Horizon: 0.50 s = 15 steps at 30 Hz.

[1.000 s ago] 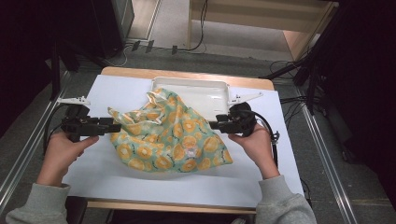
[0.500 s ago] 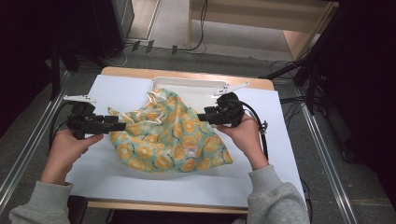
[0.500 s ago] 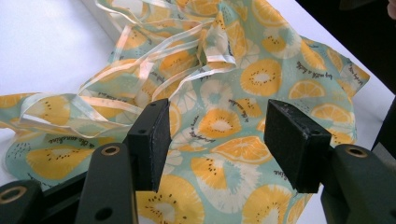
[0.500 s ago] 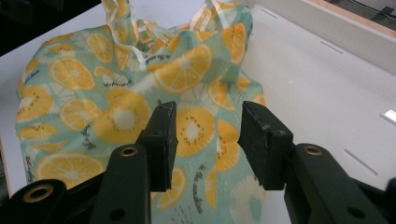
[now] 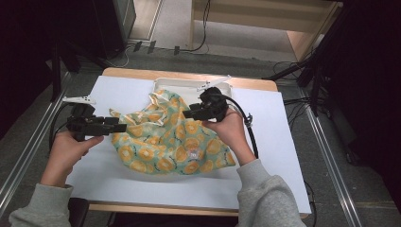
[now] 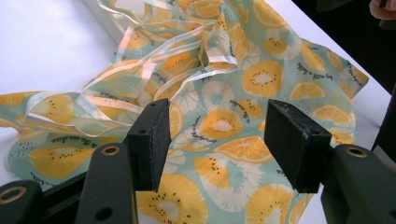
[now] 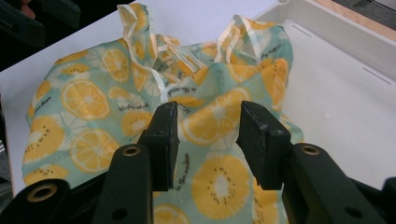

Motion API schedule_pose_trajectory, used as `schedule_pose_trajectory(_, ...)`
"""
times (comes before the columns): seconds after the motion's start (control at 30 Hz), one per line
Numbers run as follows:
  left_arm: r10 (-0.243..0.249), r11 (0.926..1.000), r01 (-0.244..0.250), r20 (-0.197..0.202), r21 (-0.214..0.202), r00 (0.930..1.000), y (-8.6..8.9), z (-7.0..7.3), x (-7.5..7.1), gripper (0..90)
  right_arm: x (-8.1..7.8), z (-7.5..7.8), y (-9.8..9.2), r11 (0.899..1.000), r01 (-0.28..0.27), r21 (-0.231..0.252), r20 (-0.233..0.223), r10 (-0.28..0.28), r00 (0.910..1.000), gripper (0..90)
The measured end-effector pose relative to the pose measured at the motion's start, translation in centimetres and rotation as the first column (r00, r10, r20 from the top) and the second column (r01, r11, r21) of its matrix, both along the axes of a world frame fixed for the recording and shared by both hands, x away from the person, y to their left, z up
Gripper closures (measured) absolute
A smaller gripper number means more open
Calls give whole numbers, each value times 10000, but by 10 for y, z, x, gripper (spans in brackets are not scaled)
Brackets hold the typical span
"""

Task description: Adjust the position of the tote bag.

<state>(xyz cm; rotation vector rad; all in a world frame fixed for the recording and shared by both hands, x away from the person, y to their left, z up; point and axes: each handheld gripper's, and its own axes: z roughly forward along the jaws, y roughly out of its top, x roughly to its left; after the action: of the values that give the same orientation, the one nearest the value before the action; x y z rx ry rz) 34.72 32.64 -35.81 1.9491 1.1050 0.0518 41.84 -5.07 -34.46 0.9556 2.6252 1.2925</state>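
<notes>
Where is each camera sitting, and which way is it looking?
High view: sits above the person's side, looks forward and down on the white table; shows both forearms, left gripper, right gripper.
Left gripper view: rides the left gripper, looks along its open jaws over the fruit-print cloth.
Right gripper view: rides the right gripper, looks along its open jaws over the cloth toward the white tray.
All three share the fruit-print cloth.

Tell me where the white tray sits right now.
In the high view the white tray sits at the table's far edge, centre, just behind the fruit-print cloth, whose far corner overlaps it.
</notes>
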Motion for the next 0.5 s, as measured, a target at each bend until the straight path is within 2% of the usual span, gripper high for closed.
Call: schedule_pose_trajectory(0.5,98,9999,-98,1,-111,10000,6,0,-2,416,22,-11,48,9987,-412,-289,-270,404,9988,590)
